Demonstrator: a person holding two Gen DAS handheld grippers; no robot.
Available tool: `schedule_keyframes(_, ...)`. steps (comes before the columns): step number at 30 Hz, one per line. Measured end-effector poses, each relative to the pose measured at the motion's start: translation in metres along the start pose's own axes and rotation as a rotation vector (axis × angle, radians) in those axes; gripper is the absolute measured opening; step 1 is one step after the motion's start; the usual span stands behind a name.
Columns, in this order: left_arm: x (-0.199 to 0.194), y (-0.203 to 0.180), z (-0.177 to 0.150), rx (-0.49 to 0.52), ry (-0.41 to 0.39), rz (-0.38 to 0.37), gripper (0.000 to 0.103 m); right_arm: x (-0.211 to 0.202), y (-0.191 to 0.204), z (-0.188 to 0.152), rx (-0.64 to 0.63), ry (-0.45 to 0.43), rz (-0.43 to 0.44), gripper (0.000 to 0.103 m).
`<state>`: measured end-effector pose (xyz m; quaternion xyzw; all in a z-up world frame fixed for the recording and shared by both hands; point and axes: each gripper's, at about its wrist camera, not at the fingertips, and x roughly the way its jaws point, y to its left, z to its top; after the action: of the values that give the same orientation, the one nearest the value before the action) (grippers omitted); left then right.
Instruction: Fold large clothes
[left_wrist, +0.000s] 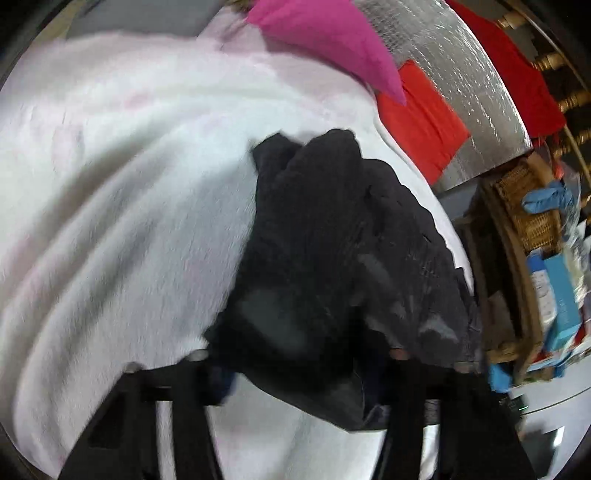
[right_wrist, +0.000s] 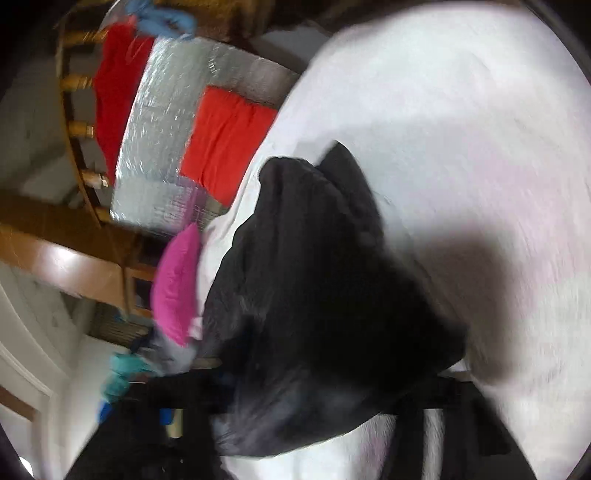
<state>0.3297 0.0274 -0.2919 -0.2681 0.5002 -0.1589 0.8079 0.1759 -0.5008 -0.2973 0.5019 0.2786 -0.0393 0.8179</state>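
**Black garment bunched in both grippers**

My left gripper (left_wrist: 295, 354) & right gripper (right_wrist: 325, 410) each pinch a bunch of the black garment (left_wrist: 332, 240), jaws narrowed on cloth. It drapes over the white blanket (left_wrist: 110, 184). Pink cloth (left_wrist: 325, 37) & red cloth (left_wrist: 421, 118) lie beyond.

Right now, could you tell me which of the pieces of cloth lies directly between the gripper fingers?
The black garment, bunched on the white blanket. The pink cloth and the red cloth lie farther off, beyond the blanket's edge.
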Motion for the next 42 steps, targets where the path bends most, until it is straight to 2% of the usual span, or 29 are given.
schedule_keyframes(4,-0.004,-0.021,0.005,0.095,-0.061,0.057,0.045,0.000,0.027,0.002,-0.110,-0.066,-0.030,0.045)
schedule_keyframes(6,0.002,-0.032,-0.006,0.178,-0.059,0.157,0.046,0.006,0.019,-0.002,-0.135,-0.046,-0.107,0.045)
schedule_keyframes(7,0.001,-0.036,-0.013,0.217,-0.067,0.199,0.047,0.008,0.008,-0.005,-0.123,-0.019,-0.139,0.045)
schedule_keyframes(9,-0.006,-0.049,-0.026,0.308,-0.103,0.278,0.048,0.004,-0.008,-0.009,-0.064,0.015,-0.121,0.046)
schedule_keyframes(10,-0.009,-0.055,-0.030,0.340,-0.112,0.305,0.049,-0.001,-0.011,-0.010,-0.046,0.023,-0.114,0.049)
schedule_keyframes(11,-0.013,-0.062,-0.035,0.366,-0.120,0.335,0.051,-0.006,-0.011,-0.011,-0.042,0.028,-0.118,0.057)
schedule_keyframes(12,-0.018,-0.067,-0.039,0.384,-0.128,0.358,0.052,-0.014,-0.008,-0.012,-0.064,0.026,-0.129,0.063)
schedule_keyframes(15,-0.040,-0.080,-0.051,0.436,-0.181,0.406,0.056,-0.038,0.011,-0.022,-0.206,0.022,-0.202,0.066)
schedule_keyframes(18,-0.078,-0.093,-0.072,0.523,-0.306,0.448,0.064,-0.064,0.024,-0.035,-0.306,0.002,-0.227,0.071)
schedule_keyframes(21,-0.102,-0.113,-0.089,0.592,-0.390,0.443,0.067,-0.089,0.045,-0.052,-0.420,-0.029,-0.247,0.071)
schedule_keyframes(27,-0.135,-0.143,-0.109,0.662,-0.483,0.435,0.072,-0.121,0.094,-0.079,-0.553,-0.081,-0.207,0.073)
schedule_keyframes(29,-0.145,-0.149,-0.116,0.670,-0.494,0.428,0.072,-0.130,0.109,-0.087,-0.592,-0.095,-0.190,0.077)
schedule_keyframes(35,-0.171,-0.161,-0.131,0.692,-0.535,0.432,0.073,-0.165,0.149,-0.107,-0.680,-0.168,-0.128,0.079)
schedule_keyframes(42,-0.185,-0.172,-0.143,0.699,-0.553,0.439,0.074,-0.203,0.180,-0.139,-0.804,-0.284,-0.110,0.084)
